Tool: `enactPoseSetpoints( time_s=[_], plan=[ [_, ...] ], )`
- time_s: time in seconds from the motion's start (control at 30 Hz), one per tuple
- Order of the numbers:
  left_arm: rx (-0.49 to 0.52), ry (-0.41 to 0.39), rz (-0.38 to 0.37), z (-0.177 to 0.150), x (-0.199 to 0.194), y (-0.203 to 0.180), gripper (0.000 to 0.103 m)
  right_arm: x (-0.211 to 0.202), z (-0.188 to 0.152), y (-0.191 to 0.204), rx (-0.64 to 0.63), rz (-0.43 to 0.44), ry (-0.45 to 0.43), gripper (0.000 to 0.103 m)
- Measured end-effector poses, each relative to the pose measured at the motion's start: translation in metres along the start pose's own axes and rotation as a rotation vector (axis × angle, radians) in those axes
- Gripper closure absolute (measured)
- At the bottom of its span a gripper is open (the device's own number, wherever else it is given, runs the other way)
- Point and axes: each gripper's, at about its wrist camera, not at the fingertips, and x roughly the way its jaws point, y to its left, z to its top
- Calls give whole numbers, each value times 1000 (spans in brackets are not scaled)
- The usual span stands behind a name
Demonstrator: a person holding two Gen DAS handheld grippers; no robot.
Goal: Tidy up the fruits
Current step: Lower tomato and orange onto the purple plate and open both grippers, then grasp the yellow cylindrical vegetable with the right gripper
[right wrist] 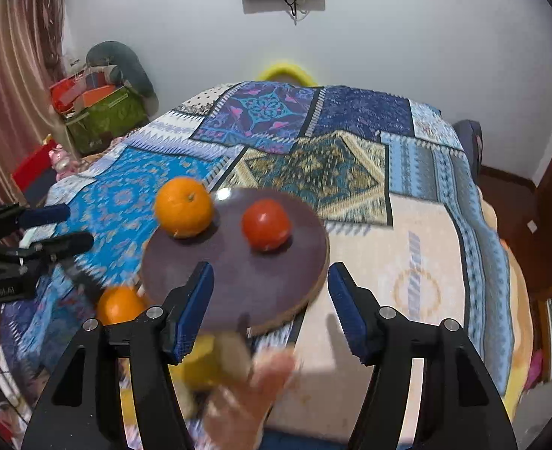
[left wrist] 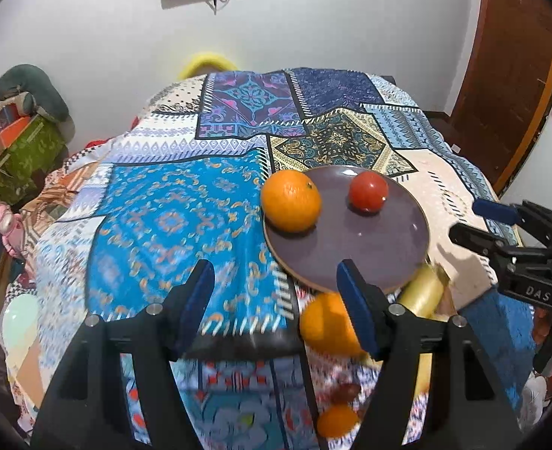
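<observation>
A purple plate [left wrist: 366, 251] [right wrist: 238, 281] lies on the patchwork cloth with an orange [left wrist: 290, 201] [right wrist: 184, 206] at its left edge and a red tomato [left wrist: 368, 190] [right wrist: 265, 229] on it. Another orange [left wrist: 326, 324] [right wrist: 118, 305] lies on the cloth near the plate's front, a smaller orange [left wrist: 336, 420] closer still. A yellow fruit [left wrist: 424, 292] [right wrist: 204, 363] lies by the plate's near rim. My left gripper [left wrist: 276, 300] is open and empty above the cloth. My right gripper [right wrist: 270, 307] is open and empty over the plate's near edge.
The table [left wrist: 171, 225] is covered by a blue patterned cloth. A small dark reddish fruit [left wrist: 345, 392] lies near the front. Boxes and bags [right wrist: 99, 108] stand at far left by the wall. A wooden door [left wrist: 508, 86] is at right.
</observation>
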Motion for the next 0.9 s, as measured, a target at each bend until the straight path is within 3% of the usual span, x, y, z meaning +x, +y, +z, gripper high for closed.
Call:
enactPoseSetpoints(
  time_s=[0.37, 0.6, 0.9],
  plan=[
    [-38, 65, -17, -60, -23, 2, 34, -42, -49, 13, 55, 50, 36, 43],
    [8, 107, -22, -82, -12, -11, 34, -34, -65, 22, 86, 80, 75, 43],
    [52, 139, -40, -85, 13, -27, 34, -15, -68, 42, 70, 137, 108, 43]
  ],
)
